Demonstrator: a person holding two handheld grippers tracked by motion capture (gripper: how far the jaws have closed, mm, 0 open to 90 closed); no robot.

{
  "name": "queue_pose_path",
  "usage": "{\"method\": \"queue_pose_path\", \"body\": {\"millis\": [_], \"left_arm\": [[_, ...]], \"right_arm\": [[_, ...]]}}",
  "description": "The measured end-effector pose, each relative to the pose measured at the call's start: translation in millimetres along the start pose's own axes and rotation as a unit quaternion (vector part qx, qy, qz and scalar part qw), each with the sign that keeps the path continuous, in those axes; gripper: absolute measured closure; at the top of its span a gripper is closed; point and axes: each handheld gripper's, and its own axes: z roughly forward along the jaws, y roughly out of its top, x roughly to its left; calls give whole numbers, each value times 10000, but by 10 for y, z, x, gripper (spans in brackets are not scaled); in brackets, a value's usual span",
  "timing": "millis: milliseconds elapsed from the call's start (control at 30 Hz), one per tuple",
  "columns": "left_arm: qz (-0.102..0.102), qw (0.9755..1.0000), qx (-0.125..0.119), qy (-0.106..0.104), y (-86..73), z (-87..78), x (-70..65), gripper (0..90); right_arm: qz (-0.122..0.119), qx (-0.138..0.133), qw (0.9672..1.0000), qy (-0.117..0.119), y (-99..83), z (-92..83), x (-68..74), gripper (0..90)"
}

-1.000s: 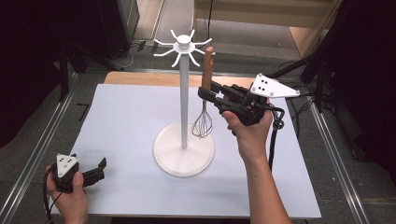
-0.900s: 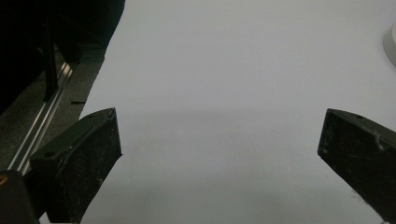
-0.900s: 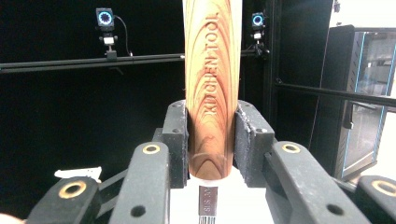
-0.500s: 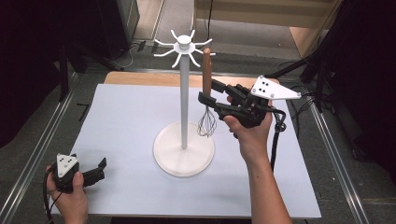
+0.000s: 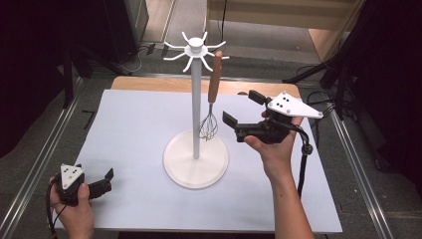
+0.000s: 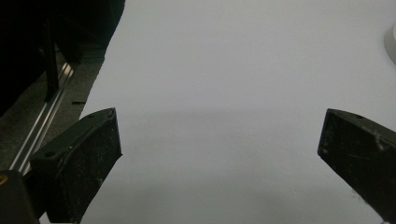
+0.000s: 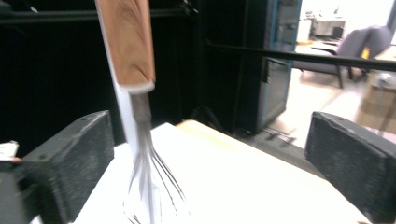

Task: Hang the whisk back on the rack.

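A white stand (image 5: 196, 109) with a round base and a ring of hooks at its top rises mid-table. From one hook hangs a whisk (image 5: 214, 82) with a wooden handle, its wire head just above the base. My right gripper (image 5: 243, 107) sits just right of the whisk; its jaws have just been opening and stand open with nothing between them. In the right gripper view the whisk (image 7: 140, 116) hangs a little ahead, towards the left jaw of my right gripper (image 7: 210, 168). My left gripper (image 5: 102, 181) rests open at the table's near left corner; its own view shows the left gripper (image 6: 219, 158) over bare sheet.
A white sheet (image 5: 139, 124) covers the table, with a wooden strip (image 5: 149, 83) along the back edge. Metal rails (image 5: 45, 159) run down both sides. Dark stands and cables (image 5: 343, 69) crowd the floor at back right. The stand's base (image 6: 392, 42) shows at the left gripper view's right edge.
My right gripper, shut on the whisk's handle before, has let go, opened wide and drawn back to the right. The whisk now hangs free from the hook. The left hand stayed put.
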Motion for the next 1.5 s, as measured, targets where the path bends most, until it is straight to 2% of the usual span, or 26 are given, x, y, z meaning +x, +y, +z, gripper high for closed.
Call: {"method": "queue_pose_path", "body": {"millis": [133, 467, 567, 967, 1133, 1400, 1500], "left_arm": [[-3, 10000, 9, 3, 1, -1, 0, 3], [30, 10000, 15, 16, 1, -2, -3, 3], [33, 10000, 15, 15, 1, -2, -3, 3], [25, 10000, 5, 24, 0, 0, -9, 3], [23, 10000, 8, 14, 0, -2, -7, 3], [29, 10000, 11, 17, 0, -2, -7, 3], [30, 10000, 10, 18, 0, -2, -8, 3]], "right_arm": [[-60, 133, 9996, -259, -106, -45, -30, 0], [-83, 389, 9974, -600, -386, -154, -117, 0], [-135, 491, 9959, -748, -489, -175, -127, 0], [-156, 964, 9901, -1003, -911, -209, -195, 0], [-25, 1105, 9882, -1057, -1101, -229, -230, 0], [-36, 1399, 9822, -1252, -1409, -251, -281, 0], [29, 1458, 9803, -1329, -1494, -281, -305, 0]]}}
